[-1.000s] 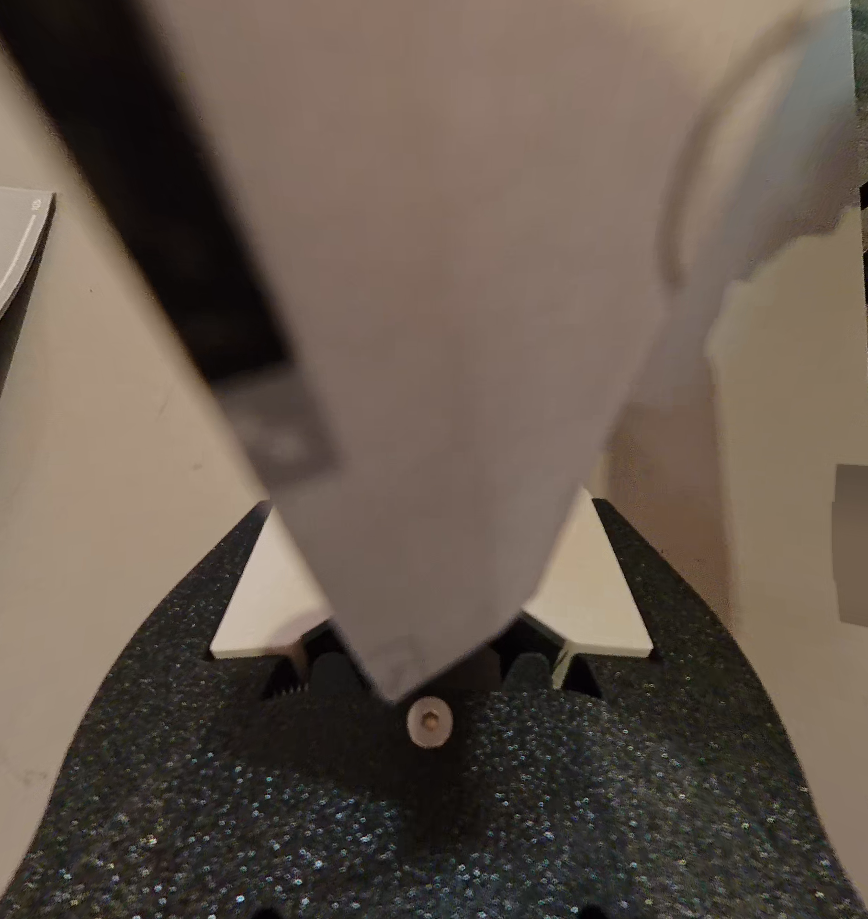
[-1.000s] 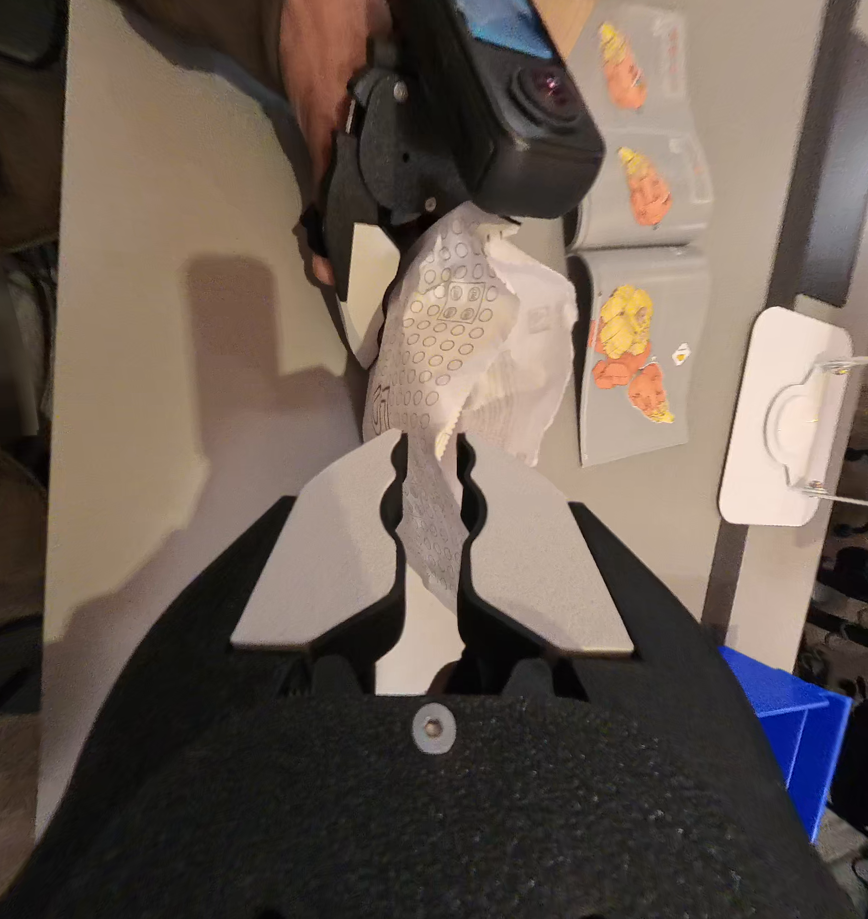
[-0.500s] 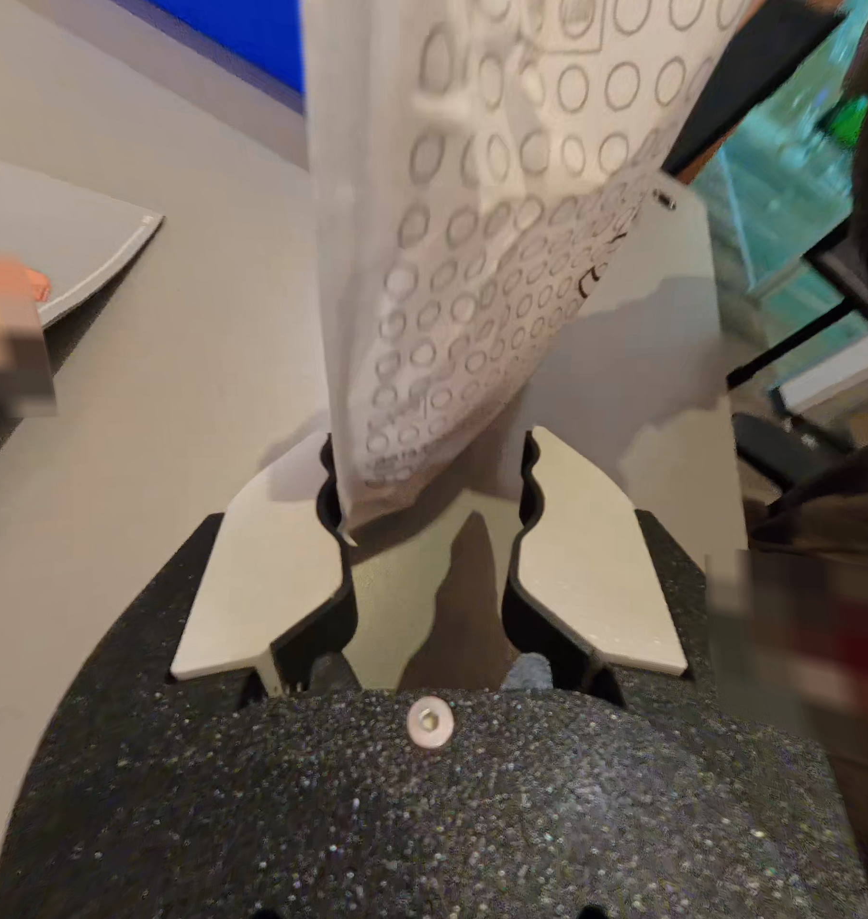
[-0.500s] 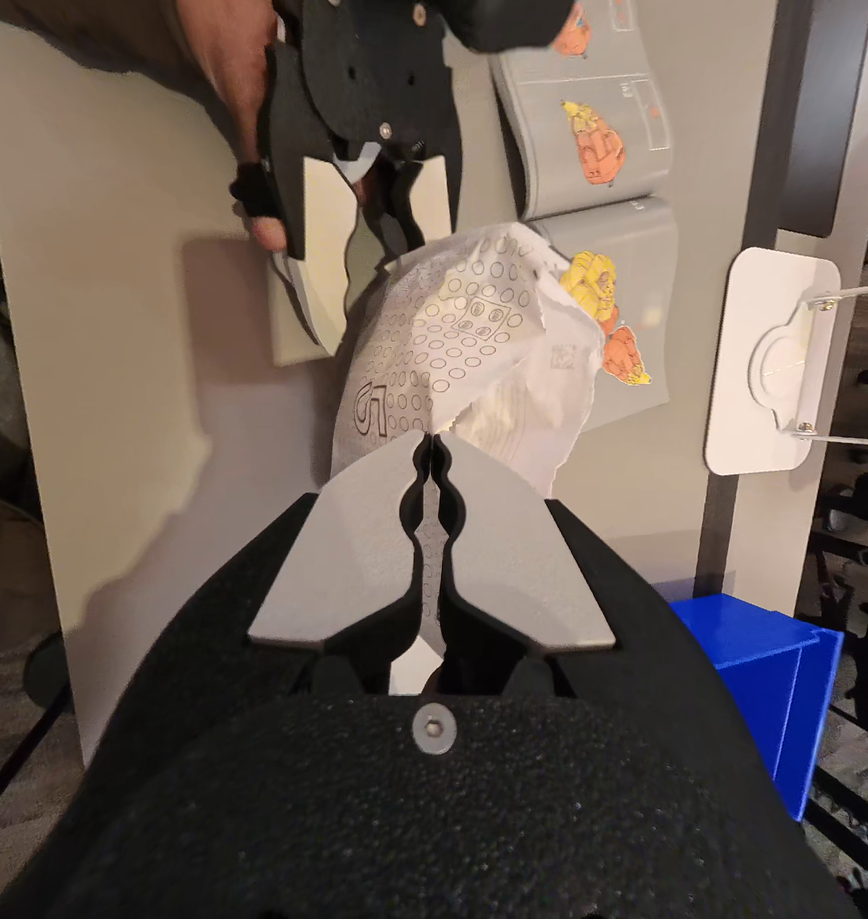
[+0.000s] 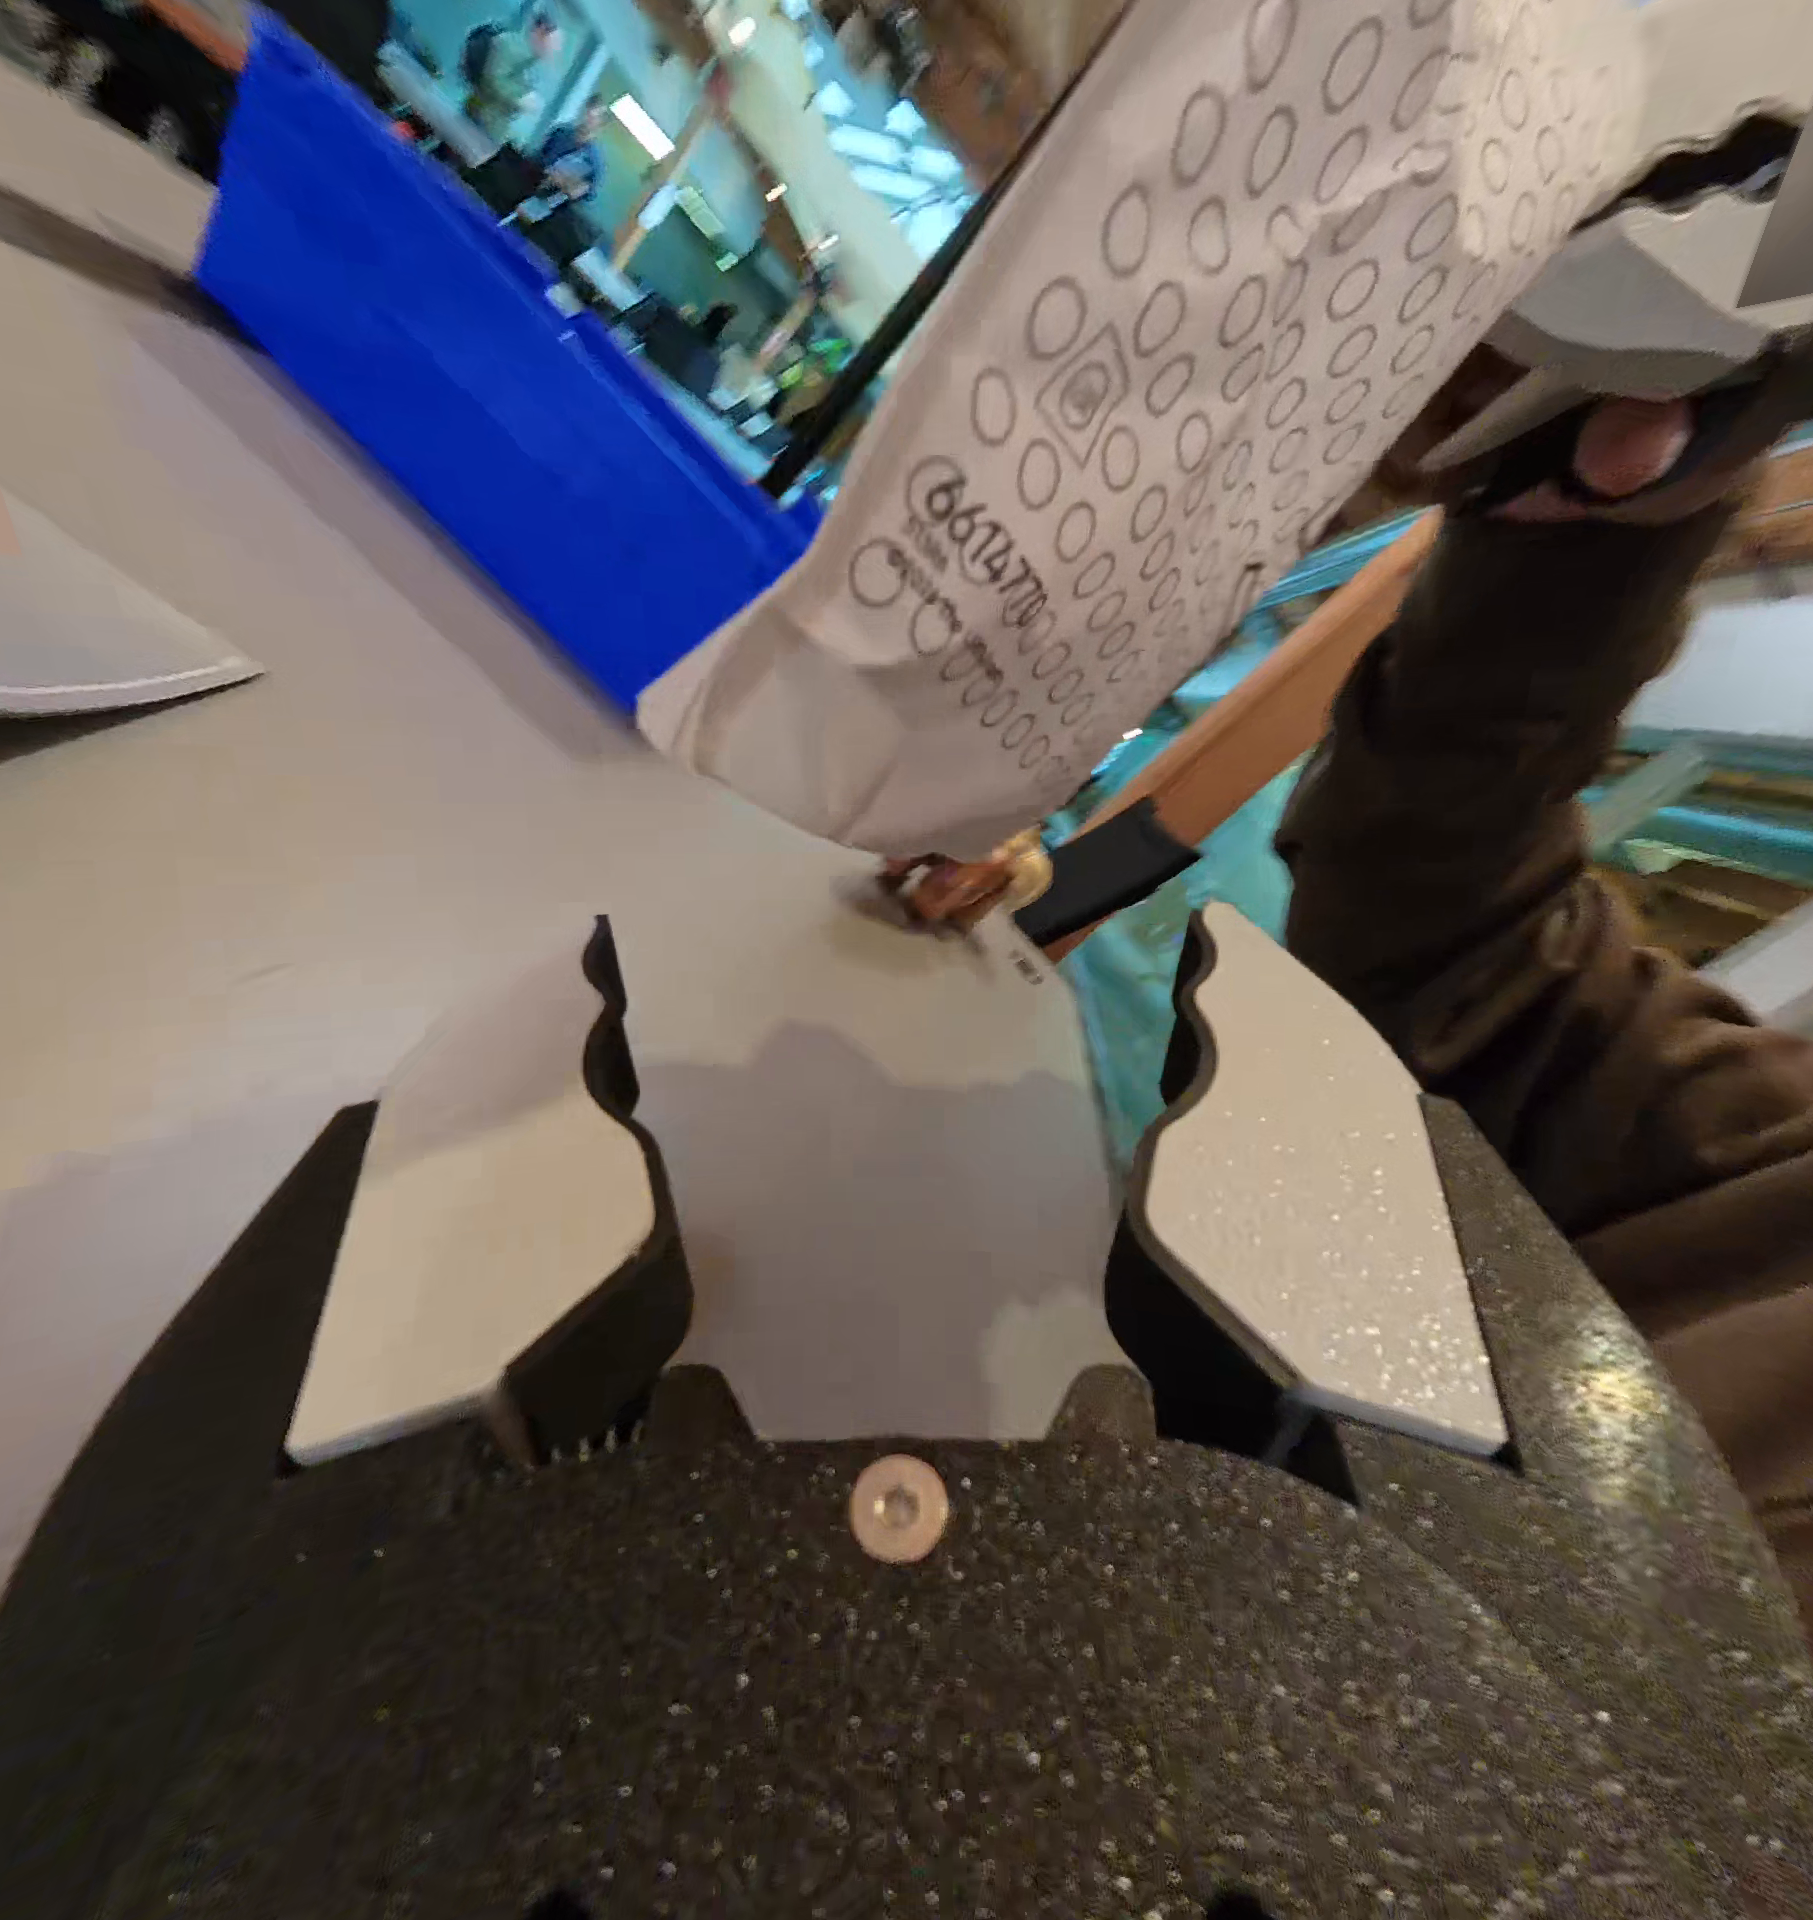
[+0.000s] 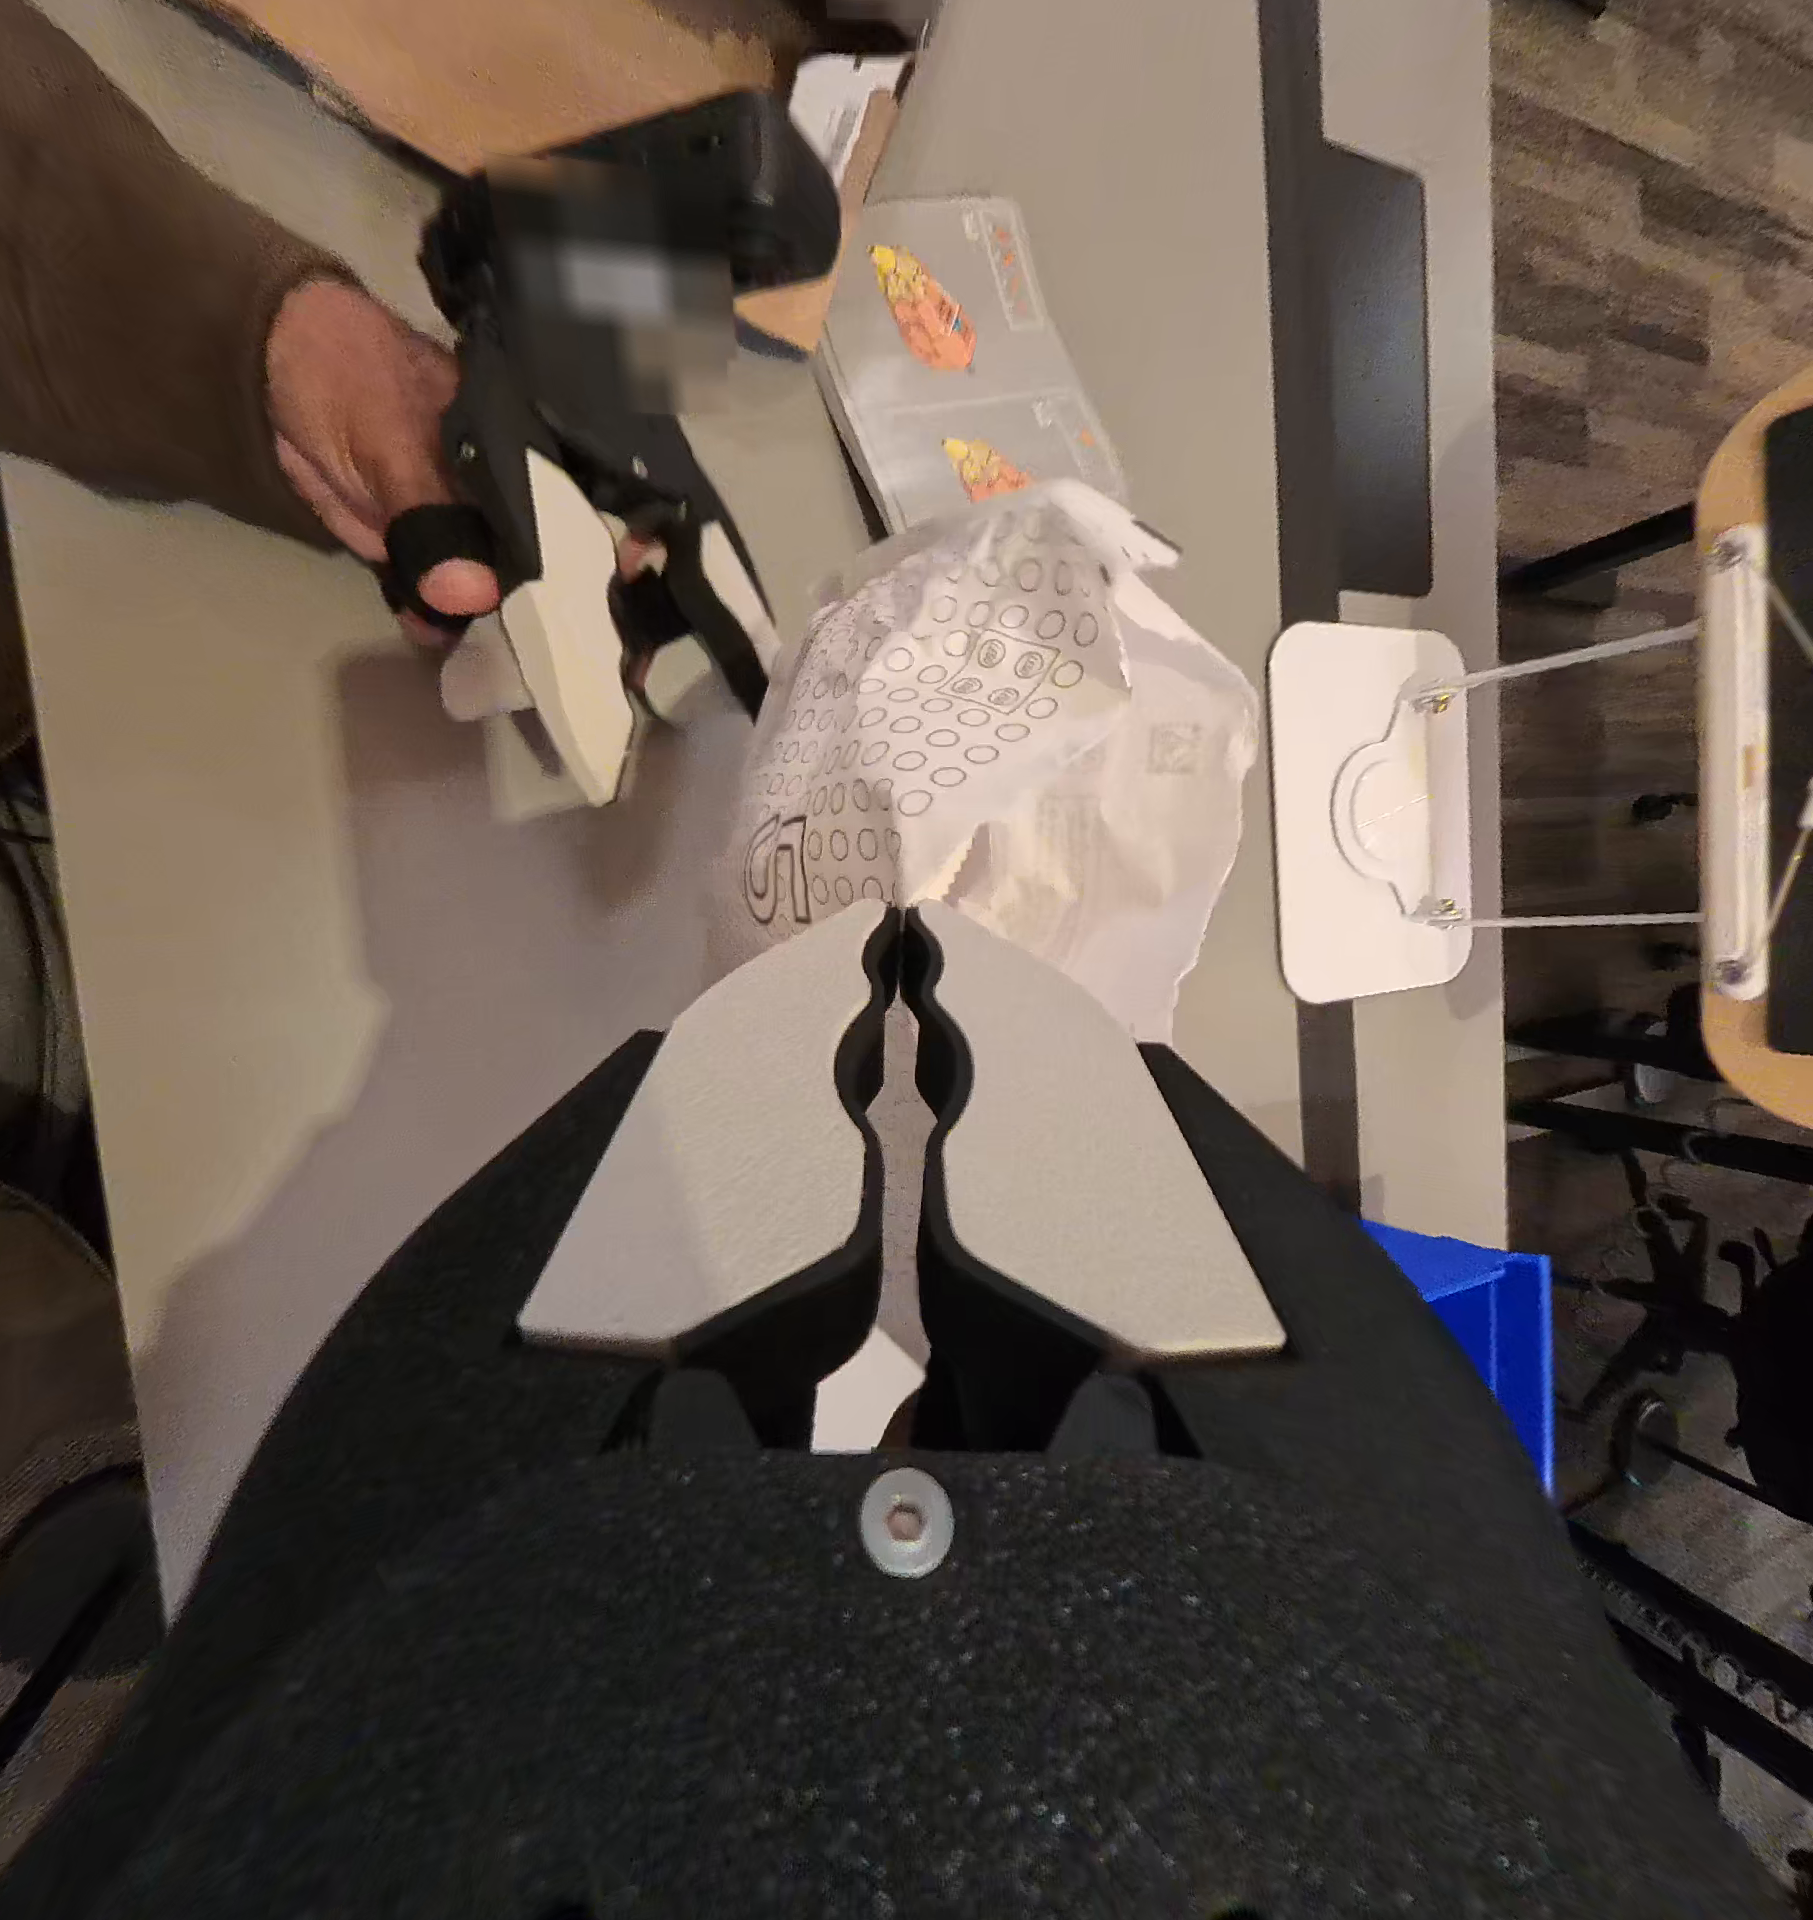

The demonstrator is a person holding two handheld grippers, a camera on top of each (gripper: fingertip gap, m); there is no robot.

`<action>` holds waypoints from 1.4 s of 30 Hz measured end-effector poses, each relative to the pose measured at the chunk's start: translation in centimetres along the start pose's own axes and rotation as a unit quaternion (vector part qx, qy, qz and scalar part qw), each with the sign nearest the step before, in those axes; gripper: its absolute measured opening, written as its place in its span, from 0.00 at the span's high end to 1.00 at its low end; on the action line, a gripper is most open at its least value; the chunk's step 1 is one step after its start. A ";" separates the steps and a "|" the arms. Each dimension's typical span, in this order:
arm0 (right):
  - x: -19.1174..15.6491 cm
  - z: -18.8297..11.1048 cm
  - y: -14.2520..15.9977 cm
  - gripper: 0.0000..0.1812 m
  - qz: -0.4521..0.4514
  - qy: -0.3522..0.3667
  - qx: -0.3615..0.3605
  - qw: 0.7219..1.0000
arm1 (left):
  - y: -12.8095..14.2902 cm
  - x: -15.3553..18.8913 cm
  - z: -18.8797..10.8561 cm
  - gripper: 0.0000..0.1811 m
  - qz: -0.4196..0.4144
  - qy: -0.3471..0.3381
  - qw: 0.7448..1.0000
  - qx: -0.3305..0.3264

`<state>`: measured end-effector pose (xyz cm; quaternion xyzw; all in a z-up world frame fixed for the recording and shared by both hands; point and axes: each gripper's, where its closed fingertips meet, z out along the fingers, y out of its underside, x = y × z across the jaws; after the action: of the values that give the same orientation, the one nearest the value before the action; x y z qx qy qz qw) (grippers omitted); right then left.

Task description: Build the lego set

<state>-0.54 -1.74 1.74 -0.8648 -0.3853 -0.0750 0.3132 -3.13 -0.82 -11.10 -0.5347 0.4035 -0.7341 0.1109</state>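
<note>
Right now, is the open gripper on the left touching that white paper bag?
Apart. In the right wrist view, bare table shows between the left gripper and the paper bag; its jaws stand open and empty.

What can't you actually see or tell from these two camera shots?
- Contents of the paper bag: both views, opaque paper hides them.
- Small pieces under the bag: left wrist view, blurred.
- Instruction booklet: right wrist view, too small; bag covers its near edge.

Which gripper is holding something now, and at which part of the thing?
The right gripper is shut on the white paper bag, pinching its lower edge. The left gripper is open and holds nothing.
</note>
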 end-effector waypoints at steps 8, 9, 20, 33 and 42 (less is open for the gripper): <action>0.6 -2.3 -3.1 1.00 0.023 0.007 0.073 0.997 | -4.3 4.8 2.0 0.51 0.019 0.142 0.978 0.149; 0.6 -2.5 -3.4 1.00 0.027 0.007 0.082 0.996 | -4.7 5.1 2.0 0.54 0.027 0.149 0.975 0.164; 1.2 -4.2 -2.3 1.00 0.068 0.023 0.132 0.989 | -6.7 7.0 1.7 0.73 0.059 0.184 0.954 0.232; 2.0 -8.2 7.9 0.90 0.161 0.157 0.189 0.956 | -12.2 2.7 6.2 0.76 0.082 0.077 0.974 0.198; -7.1 7.3 14.7 0.92 0.194 0.066 0.166 0.965 | -17.4 -2.9 18.7 0.77 0.146 0.013 0.985 0.091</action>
<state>4.21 -9.21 -13.79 -0.8522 -0.1956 -0.0047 0.4853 19.06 3.34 1.14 -0.4482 0.4100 -0.7507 0.2599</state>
